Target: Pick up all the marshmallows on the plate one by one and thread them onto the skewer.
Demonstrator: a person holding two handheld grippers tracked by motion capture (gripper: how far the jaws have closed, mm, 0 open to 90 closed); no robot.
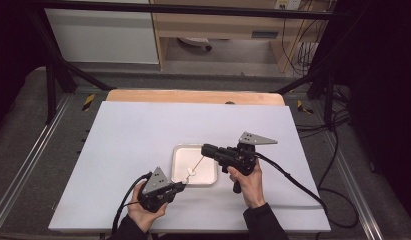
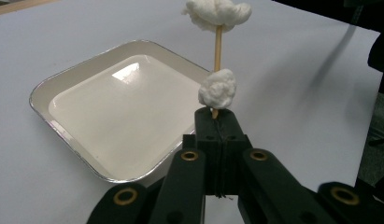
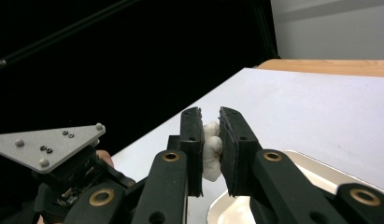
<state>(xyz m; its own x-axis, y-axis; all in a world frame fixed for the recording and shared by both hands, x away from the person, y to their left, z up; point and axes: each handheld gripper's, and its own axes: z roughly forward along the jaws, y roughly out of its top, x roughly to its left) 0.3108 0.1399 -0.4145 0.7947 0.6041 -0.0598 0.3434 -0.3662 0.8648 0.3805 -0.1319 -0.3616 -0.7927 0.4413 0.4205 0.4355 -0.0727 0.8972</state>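
Two cotton wads (image 2: 218,88) on the stick (image 2: 217,44) in the left gripper view

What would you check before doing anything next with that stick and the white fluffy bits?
1. Left hand-held gripper shut firmly on the wooden stick: ok.
2. Right hand-held gripper pinching the far cotton wad: ok.
3. Near cotton wad sits on the stick just above the left jaws: ok.
4. Metal tray lies under the stick to catch a drop: ok.
5. Stick uncracked inside the jaws: cannot tell.
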